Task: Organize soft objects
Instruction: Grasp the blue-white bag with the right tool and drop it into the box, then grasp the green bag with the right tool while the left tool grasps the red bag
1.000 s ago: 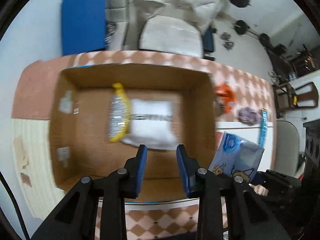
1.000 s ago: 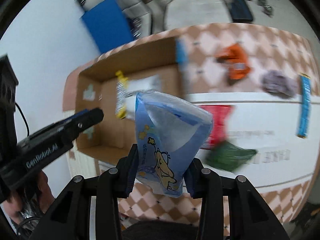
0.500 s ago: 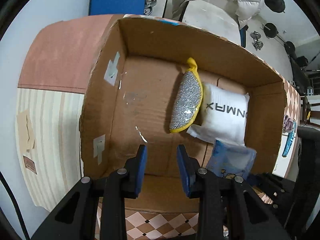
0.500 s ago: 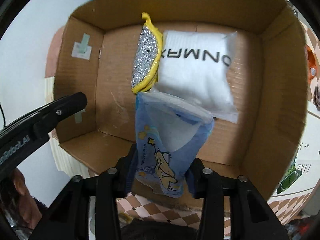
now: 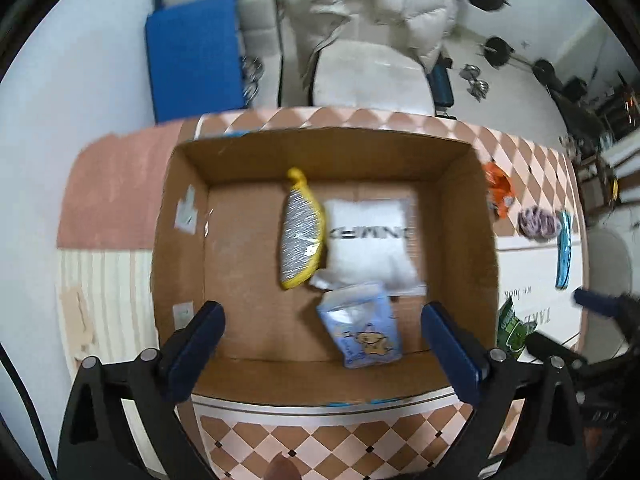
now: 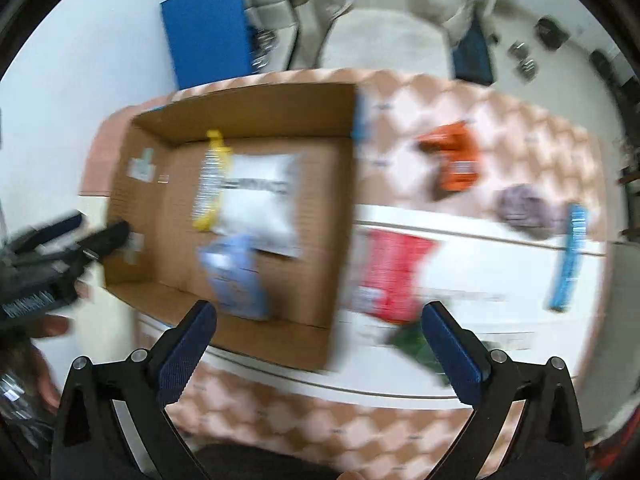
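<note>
The tabletop [image 5: 532,168] carries a pink-and-white diamond-pattern cover, with a plain pink and pale striped area at its left end and a white printed panel at its right. An open cardboard box [image 5: 180,264] stands on it. Beyond the table are a white wall, a blue panel [image 5: 192,52], a pale padded chair [image 5: 368,76] draped with a puffy cream jacket [image 5: 372,4], and dark weight plates [image 5: 496,50] on the floor.

Inside the box lie a yellow-edged silver scrubber [image 5: 300,236], a white pillow pack [image 5: 372,236] with dark lettering just beside it, and a blue cartoon-print pouch [image 5: 362,330] at the pillow's near edge. Outside the box, on the tabletop, are an orange packet [image 6: 454,160], a grey-purple cloth bundle [image 6: 524,210], a blue strip pack [image 6: 568,256], a red packet [image 6: 390,276] and a green packet [image 6: 416,346]. The right wrist view is heavily motion-blurred.

Left gripper [image 5: 322,344]: jaws opening, now spread wide over the box, nothing between the pads. Right gripper [image 6: 318,346]: jaws opening, spread wide, nothing pinched.

Change noted: one second ago the right gripper pinched the blue pouch above the tabletop; half a second ago it held the pouch over the box. The pouch now lies loose on the box floor. The left gripper's jaws were pressed together a second ago.
</note>
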Action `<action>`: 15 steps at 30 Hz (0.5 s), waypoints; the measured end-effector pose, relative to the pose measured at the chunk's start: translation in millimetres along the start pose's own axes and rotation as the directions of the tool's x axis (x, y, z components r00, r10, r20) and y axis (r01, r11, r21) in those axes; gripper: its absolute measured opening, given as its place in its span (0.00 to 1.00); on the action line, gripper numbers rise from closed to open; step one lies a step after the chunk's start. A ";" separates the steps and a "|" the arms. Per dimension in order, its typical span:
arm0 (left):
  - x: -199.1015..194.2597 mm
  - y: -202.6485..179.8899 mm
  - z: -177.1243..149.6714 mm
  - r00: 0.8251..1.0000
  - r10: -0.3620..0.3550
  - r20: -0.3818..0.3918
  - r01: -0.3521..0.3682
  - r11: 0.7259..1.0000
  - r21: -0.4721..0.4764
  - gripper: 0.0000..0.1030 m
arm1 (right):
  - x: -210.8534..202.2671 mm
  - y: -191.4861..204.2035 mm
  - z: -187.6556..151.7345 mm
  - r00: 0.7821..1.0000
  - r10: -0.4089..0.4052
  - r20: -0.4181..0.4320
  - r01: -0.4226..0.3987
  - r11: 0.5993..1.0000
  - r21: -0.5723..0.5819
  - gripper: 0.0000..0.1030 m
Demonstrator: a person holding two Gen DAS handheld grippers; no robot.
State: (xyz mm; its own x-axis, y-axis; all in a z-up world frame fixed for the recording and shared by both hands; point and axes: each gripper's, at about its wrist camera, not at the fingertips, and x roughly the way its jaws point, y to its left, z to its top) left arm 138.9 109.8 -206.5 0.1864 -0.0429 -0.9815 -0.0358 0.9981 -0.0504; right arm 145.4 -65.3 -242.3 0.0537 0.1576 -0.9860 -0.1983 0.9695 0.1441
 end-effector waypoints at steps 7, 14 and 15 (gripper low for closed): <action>6.6 -81.4 -12.1 0.994 0.107 0.016 -0.108 0.982 0.153 0.98 | 48.6 -77.0 -52.2 0.985 -0.150 -0.087 0.142 0.986 -0.086 1.00; 21.1 -130.9 -16.2 0.989 0.149 -0.019 -0.142 0.970 0.198 0.98 | 124.8 -101.3 -78.5 0.965 -0.197 -0.172 0.175 0.976 -0.132 0.89; 22.1 -139.0 -15.3 0.988 0.152 -0.022 -0.144 0.969 0.203 0.98 | 132.1 -108.0 -79.1 0.962 -0.199 -0.186 0.180 0.977 -0.115 0.81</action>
State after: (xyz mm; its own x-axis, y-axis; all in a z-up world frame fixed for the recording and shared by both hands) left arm 133.0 -30.6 -224.0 0.1569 0.1083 -0.9817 0.1373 0.9819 0.1302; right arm 96.5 -164.0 -394.7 -0.0912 -0.0765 -0.9929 -0.2964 0.9539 -0.0462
